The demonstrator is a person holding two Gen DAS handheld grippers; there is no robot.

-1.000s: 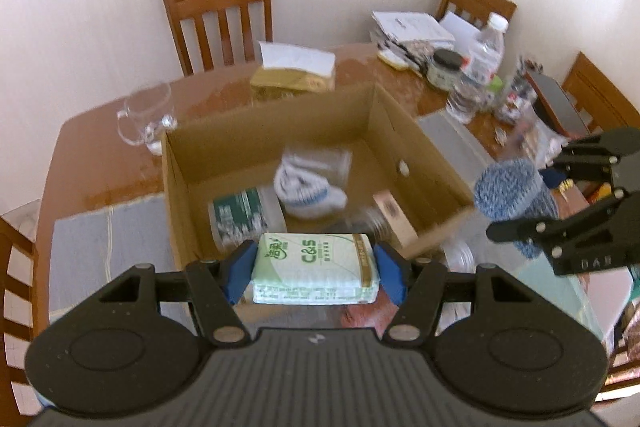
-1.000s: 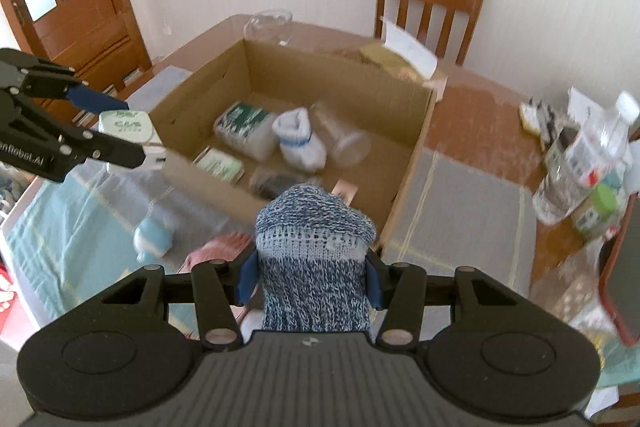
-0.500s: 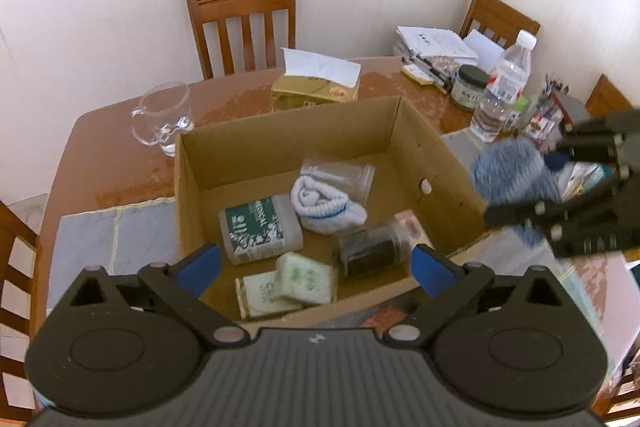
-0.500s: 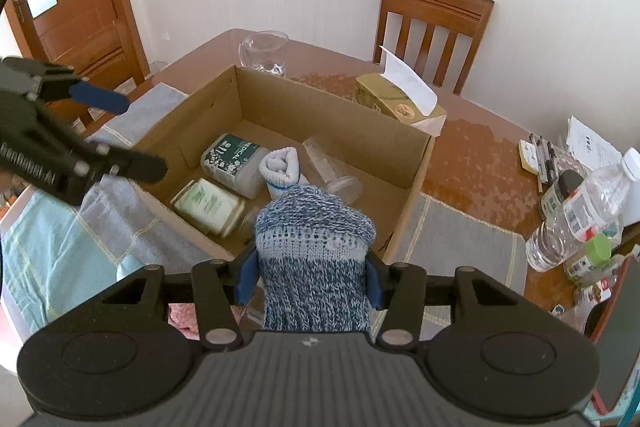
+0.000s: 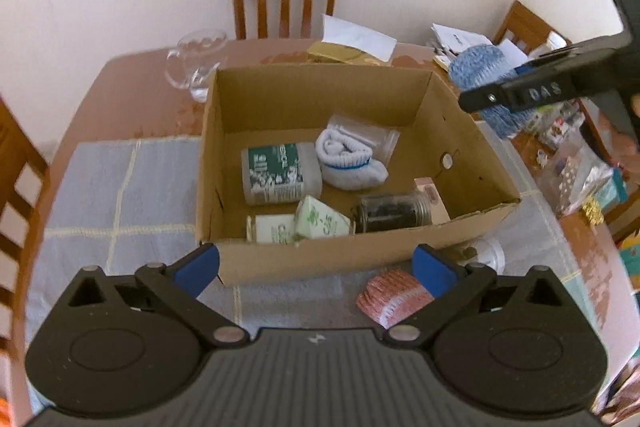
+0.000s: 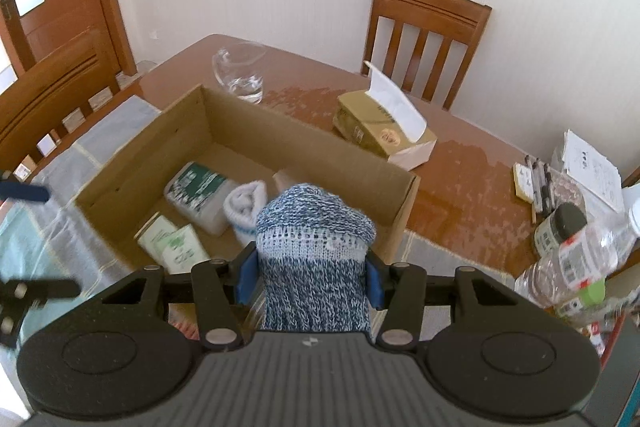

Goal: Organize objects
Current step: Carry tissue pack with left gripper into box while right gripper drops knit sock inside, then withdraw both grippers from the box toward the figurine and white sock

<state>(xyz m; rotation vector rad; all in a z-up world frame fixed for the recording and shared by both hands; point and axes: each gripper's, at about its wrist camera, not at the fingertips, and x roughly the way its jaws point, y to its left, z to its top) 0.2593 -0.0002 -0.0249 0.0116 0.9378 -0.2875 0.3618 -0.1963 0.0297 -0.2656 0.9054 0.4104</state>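
Blue knit sock [image 6: 316, 259] clamped between the jaws of the right gripper [image 6: 310, 281], held above the near right rim of the cardboard box [image 5: 320, 257] on the worktop [image 6: 460, 183]. Left gripper [image 5: 316, 267] jaws wide, empty; 2 green tissue packs [image 5: 320, 225] lie inside the box.

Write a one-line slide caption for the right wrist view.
Right tongs grip a blue knitted sock above a cardboard box already holding a white sock and tissue packs.
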